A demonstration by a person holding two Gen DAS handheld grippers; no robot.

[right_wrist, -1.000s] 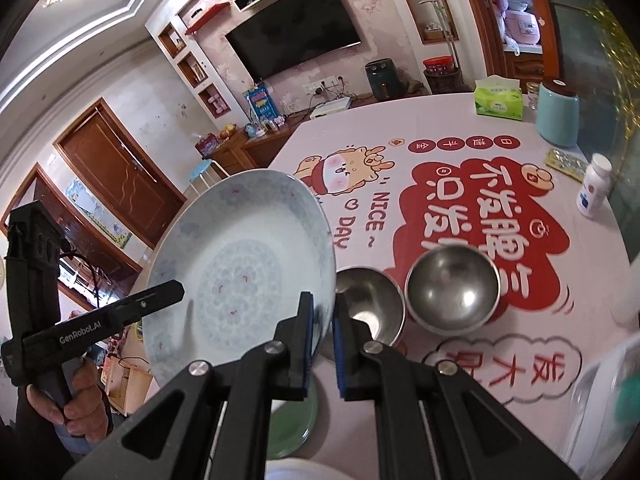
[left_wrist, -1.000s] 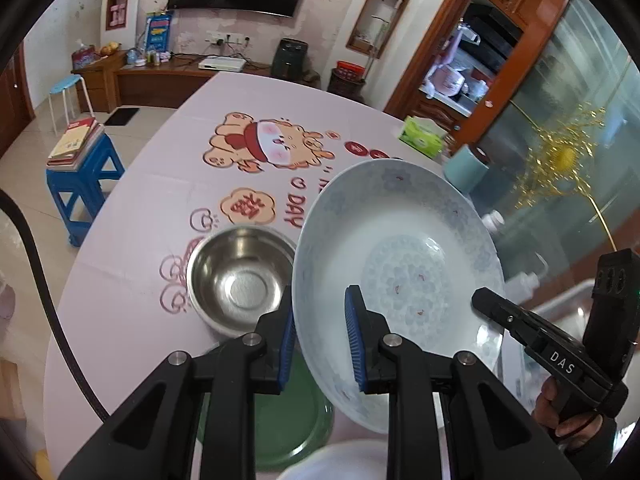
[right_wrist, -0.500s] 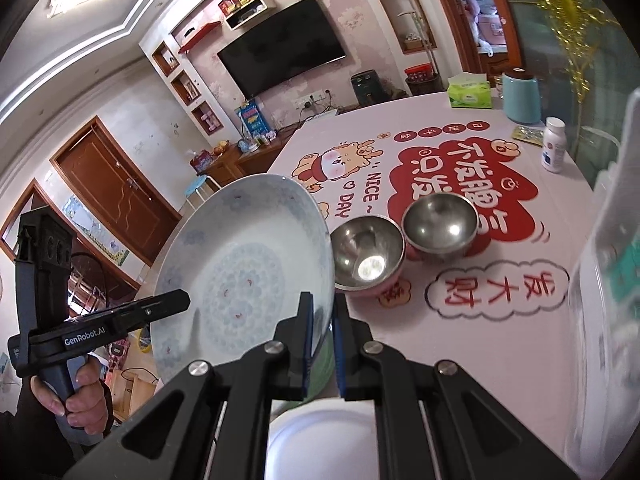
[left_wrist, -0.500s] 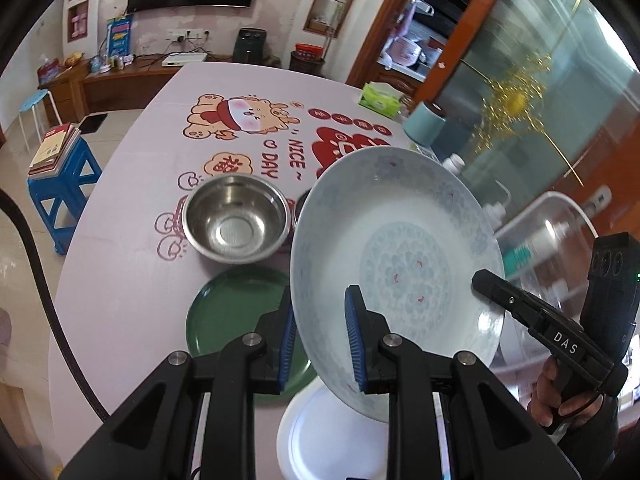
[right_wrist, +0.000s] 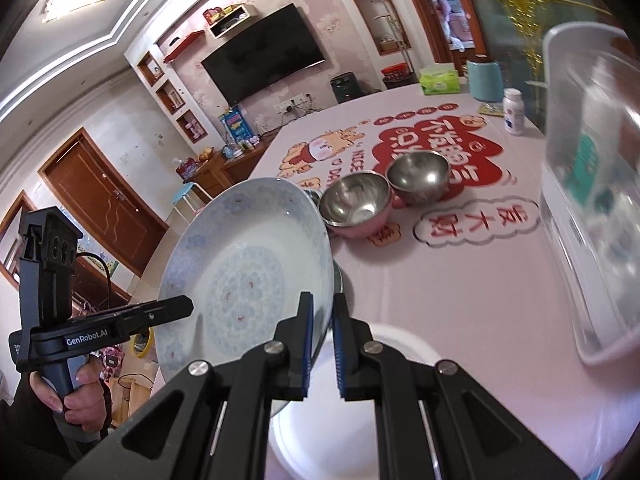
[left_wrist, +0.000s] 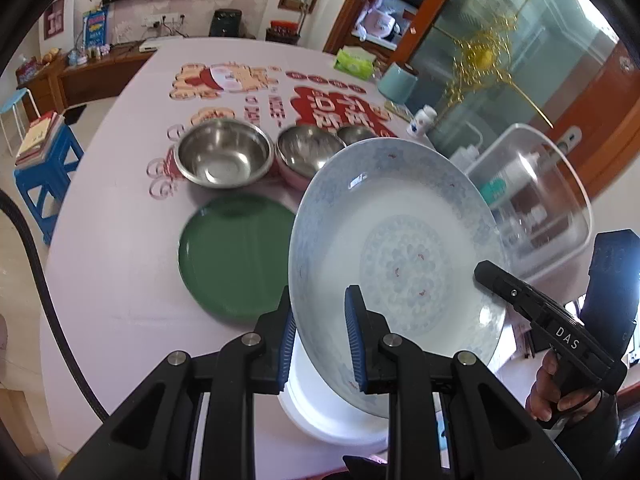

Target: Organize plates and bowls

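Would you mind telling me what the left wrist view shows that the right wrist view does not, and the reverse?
Only the left wrist view shows the green plate whole and the largest steel bowl in full, plus the blue stool. Only the right wrist view shows the brown door and the ceiling. Both show the patterned plate held by the left hand-held gripper and right hand-held gripper, and the white plate beneath.

Printed pink tablecloth (right_wrist: 472, 280); clear plastic container (right_wrist: 592, 184) at right edge; white pill bottle (right_wrist: 513, 111), teal canister (right_wrist: 485, 79), green tissue pack (right_wrist: 439, 79) at far end; wall television (right_wrist: 264, 58); blue stool (left_wrist: 44, 168) bearing books.
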